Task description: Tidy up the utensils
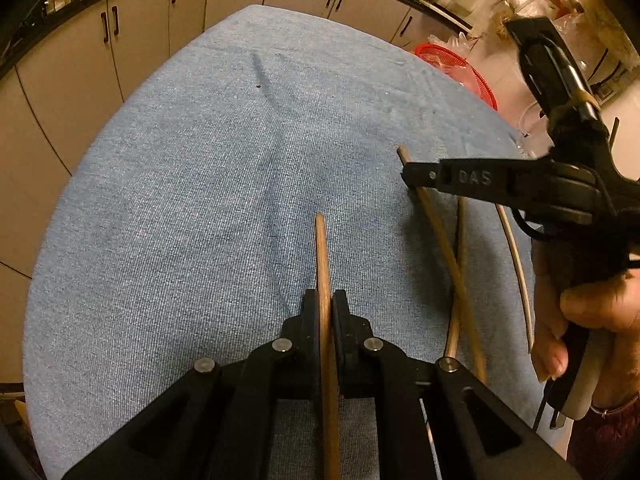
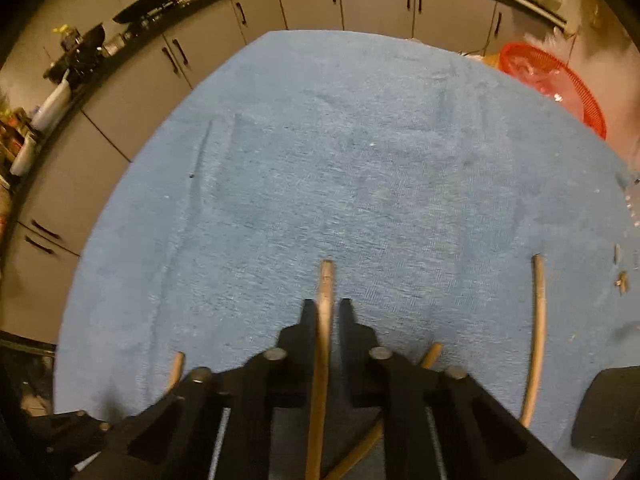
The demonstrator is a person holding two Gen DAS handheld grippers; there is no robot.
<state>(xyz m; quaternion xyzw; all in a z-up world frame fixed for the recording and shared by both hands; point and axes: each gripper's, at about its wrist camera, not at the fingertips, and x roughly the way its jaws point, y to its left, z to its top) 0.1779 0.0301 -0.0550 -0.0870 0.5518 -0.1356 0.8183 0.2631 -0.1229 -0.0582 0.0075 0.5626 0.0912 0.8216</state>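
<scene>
Several wooden chopsticks lie on a blue cloth (image 1: 192, 168). In the left wrist view my left gripper (image 1: 324, 296) is shut on one brown chopstick (image 1: 321, 248), whose tip sticks out ahead of the fingers. To the right, my right gripper (image 1: 412, 178), held by a hand (image 1: 600, 308), reaches over a second chopstick (image 1: 442, 240) near its far end. In the right wrist view that gripper (image 2: 328, 306) is shut on this chopstick (image 2: 326, 280). More chopsticks lie crossed beside it: a thin one (image 1: 459, 236), a pale one (image 1: 516, 256) and one at the right (image 2: 540, 320).
A red mesh basket (image 1: 460, 68) (image 2: 560, 84) stands beyond the cloth's far right edge. Cabinet doors (image 1: 100, 40) run behind the table, under a counter with pans (image 2: 152, 0). A dark object (image 2: 608, 412) sits at the near right. The cloth's (image 2: 360, 160) middle and left are bare.
</scene>
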